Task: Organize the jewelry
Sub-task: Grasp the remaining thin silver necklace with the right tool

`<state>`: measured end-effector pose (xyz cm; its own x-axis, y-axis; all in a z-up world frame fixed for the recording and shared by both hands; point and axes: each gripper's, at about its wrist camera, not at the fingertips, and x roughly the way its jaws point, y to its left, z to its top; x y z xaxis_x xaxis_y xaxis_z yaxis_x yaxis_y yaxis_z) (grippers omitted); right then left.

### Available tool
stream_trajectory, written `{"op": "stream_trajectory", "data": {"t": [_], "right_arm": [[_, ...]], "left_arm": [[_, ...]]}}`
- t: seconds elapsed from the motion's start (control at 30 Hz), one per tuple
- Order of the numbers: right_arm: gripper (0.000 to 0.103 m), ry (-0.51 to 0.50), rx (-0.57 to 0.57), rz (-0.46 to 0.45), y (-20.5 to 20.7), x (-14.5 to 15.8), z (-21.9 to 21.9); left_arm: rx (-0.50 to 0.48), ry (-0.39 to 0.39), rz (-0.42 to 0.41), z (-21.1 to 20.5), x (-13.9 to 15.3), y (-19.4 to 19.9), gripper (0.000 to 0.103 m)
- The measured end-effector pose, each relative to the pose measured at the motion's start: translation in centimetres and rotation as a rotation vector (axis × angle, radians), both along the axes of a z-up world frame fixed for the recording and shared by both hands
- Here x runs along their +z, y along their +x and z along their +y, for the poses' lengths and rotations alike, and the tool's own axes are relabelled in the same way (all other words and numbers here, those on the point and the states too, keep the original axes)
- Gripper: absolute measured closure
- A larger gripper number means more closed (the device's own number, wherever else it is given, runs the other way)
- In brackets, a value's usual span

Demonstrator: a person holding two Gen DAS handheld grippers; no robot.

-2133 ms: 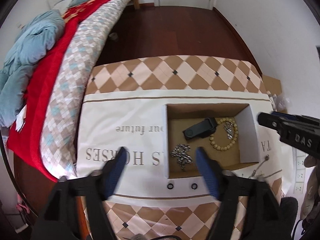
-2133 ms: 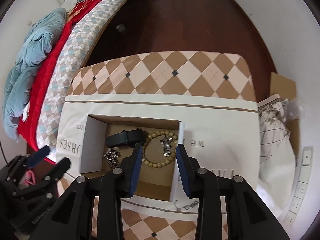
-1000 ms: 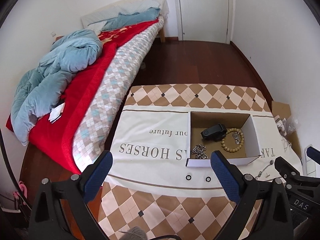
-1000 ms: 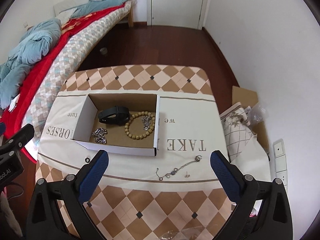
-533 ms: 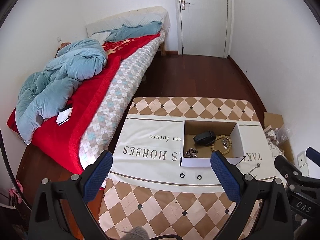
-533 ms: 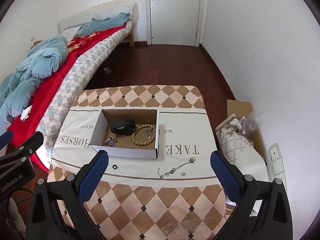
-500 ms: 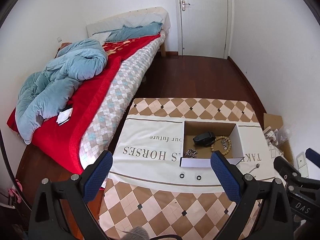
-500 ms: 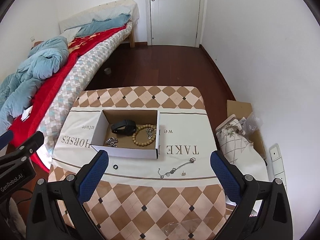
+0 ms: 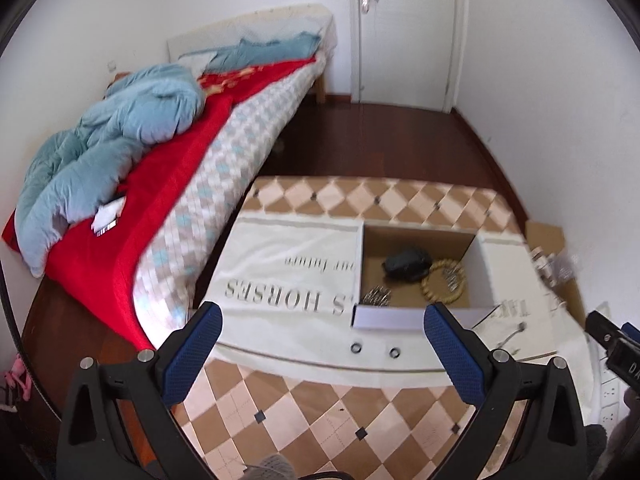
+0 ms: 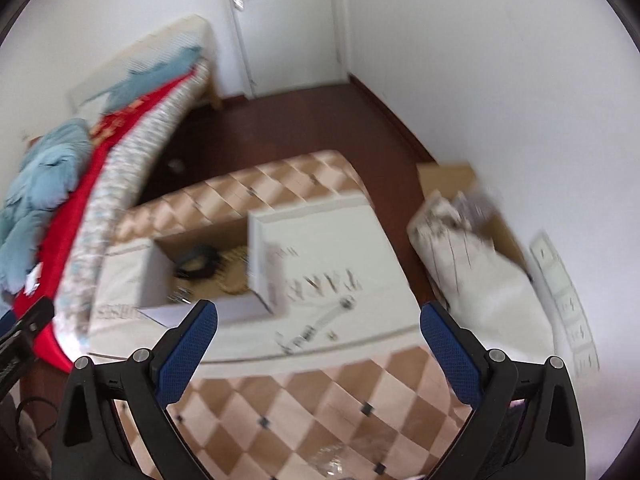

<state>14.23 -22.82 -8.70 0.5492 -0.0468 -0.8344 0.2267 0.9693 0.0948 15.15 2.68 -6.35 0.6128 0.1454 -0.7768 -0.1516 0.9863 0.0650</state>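
Note:
An open cardboard box (image 9: 476, 254) stands on a white printed cloth (image 9: 288, 280) on the table. It holds a black band (image 9: 406, 264), a wooden bead bracelet (image 9: 442, 282) and a silver chain (image 9: 376, 296). Two small rings (image 9: 374, 349) lie on the cloth in front of the box. A silver chain bracelet (image 10: 320, 326) lies on the cloth right of the box (image 10: 260, 264). My left gripper (image 9: 320, 350) is open and empty, high above the table's near edge. My right gripper (image 10: 318, 350) is open and empty; its view is blurred.
A bed with a red cover and blue duvet (image 9: 120, 140) runs along the left of the table. A checkered tablecloth (image 9: 320, 412) covers the table. A white bag (image 10: 476, 264) and flat cardboard (image 10: 448, 176) lie on the floor at the right by the wall.
Both grippers have opened wide and pulled up and back from the box. Now the right view swings and tilts, with motion blur.

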Motion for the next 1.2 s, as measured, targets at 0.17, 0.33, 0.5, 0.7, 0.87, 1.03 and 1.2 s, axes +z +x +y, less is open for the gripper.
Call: {"op": "stream_trajectory", "data": {"t": [0.17,0.33,0.5,0.7,0.87,1.03,1.2], "right_arm": [[0.039,0.056,-0.011,0.107,1.2,-5.7,-1.9],[0.039,0.063,-0.034,0.14,2.7,-10.1,-2.6],[0.039,0.068,-0.058,0.156,5.2,-12.8,-3.2],[0.041,0.0,-0.064,0.21,8.4,-15.9,-2.9],[0.09,-0.091,-0.021,0.176,8.8,-16.1,-0.9],[0.09,-0.036,0.025,0.179,8.5,-15.9,-0.2],[0.09,-0.019,0.027,0.187,7.8,-15.7,-0.2]], "left_arm": [[0.039,0.076,0.081,-0.2,-4.4,1.1,0.0],[0.068,0.126,0.184,-0.2,-8.6,2.2,0.0],[0.088,0.116,0.255,0.4,-11.2,3.0,0.0],[0.104,0.092,0.304,1.0,-13.4,4.2,0.0],[0.078,0.026,0.347,0.8,-15.1,4.9,0.001],[0.052,-0.042,0.372,0.6,-16.3,5.7,0.007],[-0.011,-0.053,0.402,-0.6,-17.4,6.8,0.024]]}}
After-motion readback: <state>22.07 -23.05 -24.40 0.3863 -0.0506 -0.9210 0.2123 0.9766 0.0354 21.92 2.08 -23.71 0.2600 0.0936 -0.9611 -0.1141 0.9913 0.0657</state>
